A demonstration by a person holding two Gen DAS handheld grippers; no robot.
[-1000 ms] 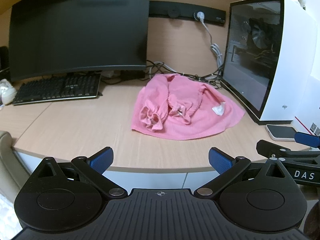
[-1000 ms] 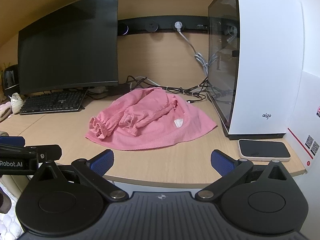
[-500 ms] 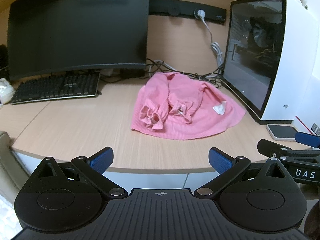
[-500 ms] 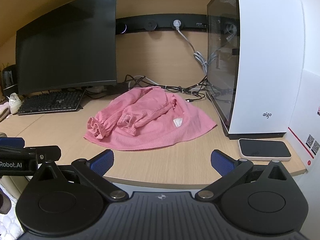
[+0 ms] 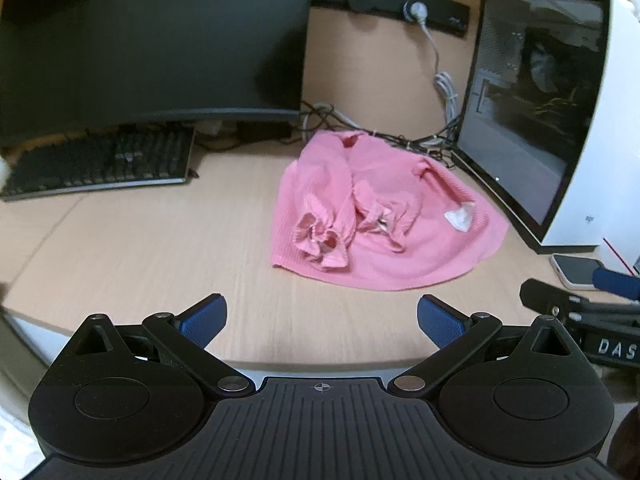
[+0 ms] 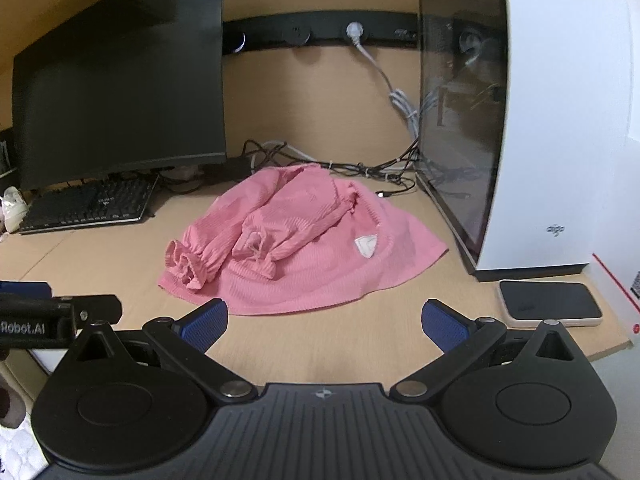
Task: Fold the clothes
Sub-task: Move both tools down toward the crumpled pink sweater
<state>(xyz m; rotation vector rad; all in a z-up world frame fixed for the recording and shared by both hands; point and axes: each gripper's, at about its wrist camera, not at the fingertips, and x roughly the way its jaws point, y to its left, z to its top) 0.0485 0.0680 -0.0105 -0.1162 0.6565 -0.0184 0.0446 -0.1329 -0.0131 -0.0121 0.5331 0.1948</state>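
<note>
The ribbed top [image 5: 384,216] was pink, with a small white label [image 5: 459,217] sewn on it. The surface [image 5: 152,240] was pale wood-grain. Both grippers were black with blue finger pads [image 5: 202,320] (the pads finely textured). The monitor [image 5: 152,40] and keyboard [image 5: 96,164] were black, the computer case [image 6: 560,120] white with a dark glass side. The phone [image 6: 550,304] showed a black screen in a cream case.

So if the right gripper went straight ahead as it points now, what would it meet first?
Probably the near hem of the pink garment; the right gripper is open, with bare desk between. Depth is uncertain.
</note>
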